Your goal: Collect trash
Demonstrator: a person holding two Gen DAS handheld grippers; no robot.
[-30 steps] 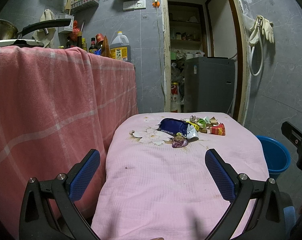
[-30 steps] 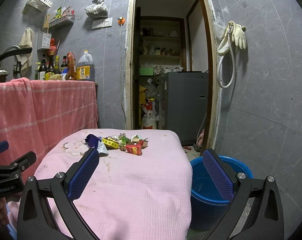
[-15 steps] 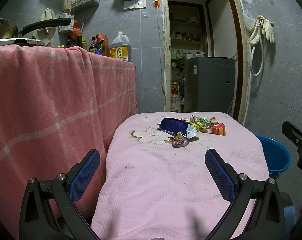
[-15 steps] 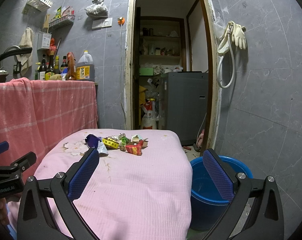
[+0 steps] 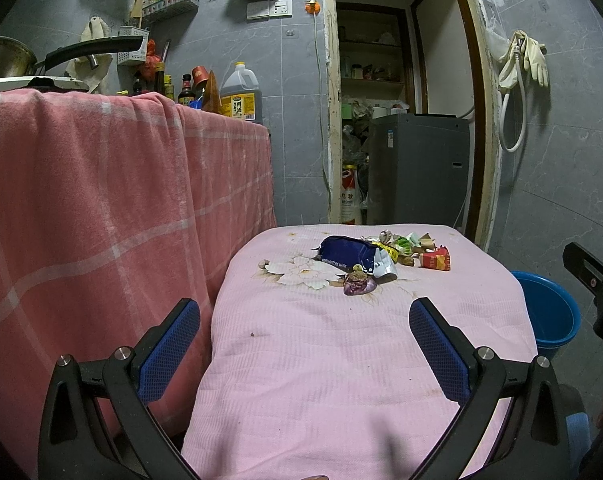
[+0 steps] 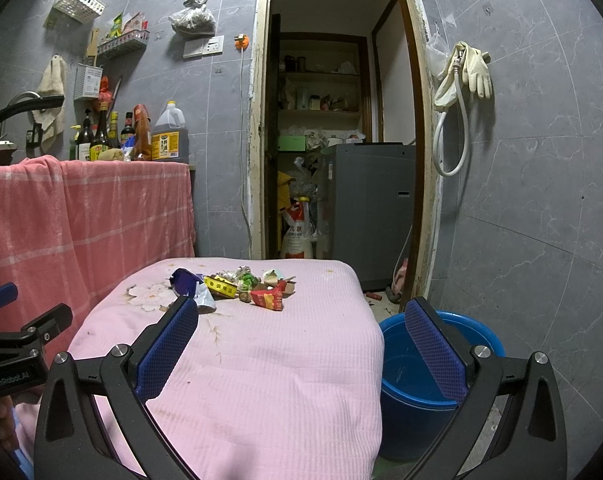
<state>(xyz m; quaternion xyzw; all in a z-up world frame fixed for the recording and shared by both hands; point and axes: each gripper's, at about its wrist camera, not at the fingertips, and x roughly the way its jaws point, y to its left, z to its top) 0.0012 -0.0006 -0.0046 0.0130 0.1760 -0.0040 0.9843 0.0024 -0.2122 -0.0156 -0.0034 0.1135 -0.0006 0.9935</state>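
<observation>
— Where are your grippers?

— My left gripper (image 5: 304,318) hangs over the near part of the pink cloth (image 5: 341,360), fingers spread wide, nothing between them. My right gripper (image 6: 301,318) is just as wide apart and empty, over the cloth's right edge.

— And the trash?

— The trash pile (image 5: 381,256) lies ahead of both tools, well apart from the fingertips. From the left one, a blue wrapper (image 5: 341,253) sits dead ahead, a purple scrap (image 5: 357,283) nearest me, a red carton (image 5: 435,259) ahead to the right. From the right one, the pile (image 6: 241,286) is ahead and left.

— The bucket?

— The blue bucket (image 6: 413,376) stands on the floor beside the cloth, showing behind my right gripper's right finger.
</observation>
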